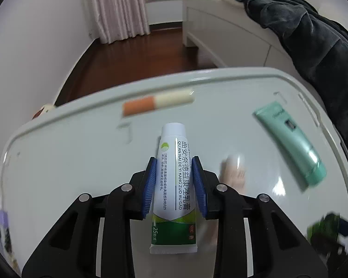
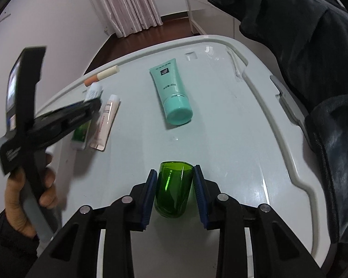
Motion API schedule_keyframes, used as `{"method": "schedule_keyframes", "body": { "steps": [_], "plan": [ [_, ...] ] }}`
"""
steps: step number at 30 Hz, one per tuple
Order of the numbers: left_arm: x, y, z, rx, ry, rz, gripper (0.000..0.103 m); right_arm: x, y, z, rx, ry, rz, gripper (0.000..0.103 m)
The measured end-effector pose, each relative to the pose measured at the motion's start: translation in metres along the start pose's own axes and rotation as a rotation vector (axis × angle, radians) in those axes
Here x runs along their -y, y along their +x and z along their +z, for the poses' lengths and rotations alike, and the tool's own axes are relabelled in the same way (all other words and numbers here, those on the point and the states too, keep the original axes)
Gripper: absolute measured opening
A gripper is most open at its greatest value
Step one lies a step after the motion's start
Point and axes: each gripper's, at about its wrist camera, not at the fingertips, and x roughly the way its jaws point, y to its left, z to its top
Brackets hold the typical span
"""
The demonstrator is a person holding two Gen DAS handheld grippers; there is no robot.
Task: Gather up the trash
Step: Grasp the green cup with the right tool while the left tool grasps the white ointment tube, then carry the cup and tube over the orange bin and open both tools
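Note:
A white and green ointment tube (image 1: 174, 185) lies on the white tabletop (image 1: 58, 150), cap end pointing away. My left gripper (image 1: 175, 159) is shut on it, blue pads (image 1: 150, 185) against both sides of its body. In the right wrist view that left gripper (image 2: 92, 106), held by a hand (image 2: 23, 197), reaches down over the same tube (image 2: 80, 135). My right gripper (image 2: 175, 170) is shut on a small green glass cup (image 2: 172, 190) lying on its side, mouth facing away.
A teal tube (image 2: 171, 92), a pale pink tube (image 2: 105, 125) and an orange and cream stick (image 2: 102, 75) lie further out on the top. Dark clothing (image 2: 313, 46) hangs along the right edge. Behind are a white bed frame (image 1: 220, 30), curtains (image 1: 118, 7) and wood floor.

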Motion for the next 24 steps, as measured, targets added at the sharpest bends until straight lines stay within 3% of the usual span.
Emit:
{"method": "schedule_keyframes", "body": {
  "steps": [3, 8, 14, 17, 24],
  "plan": [
    [-0.018, -0.030, -0.017, -0.015, -0.036, -0.016, 0.030, -0.003, -0.007, 0.001, 0.016, -0.002, 0.012, 0.032],
    [-0.057, -0.125, -0.066, 0.005, -0.057, -0.010, 0.030, -0.025, -0.048, -0.006, 0.075, -0.039, 0.111, 0.032],
    [-0.072, -0.226, -0.166, -0.004, -0.074, -0.038, 0.031, -0.061, -0.120, -0.064, 0.093, -0.140, 0.255, 0.032],
    [-0.068, -0.250, -0.224, -0.033, -0.087, -0.079, 0.031, -0.073, -0.148, -0.110, 0.061, -0.193, 0.294, 0.032],
    [-0.062, -0.248, -0.297, -0.137, -0.144, -0.145, 0.031, -0.084, -0.161, -0.211, -0.040, -0.247, 0.252, 0.032]
  ]
}}
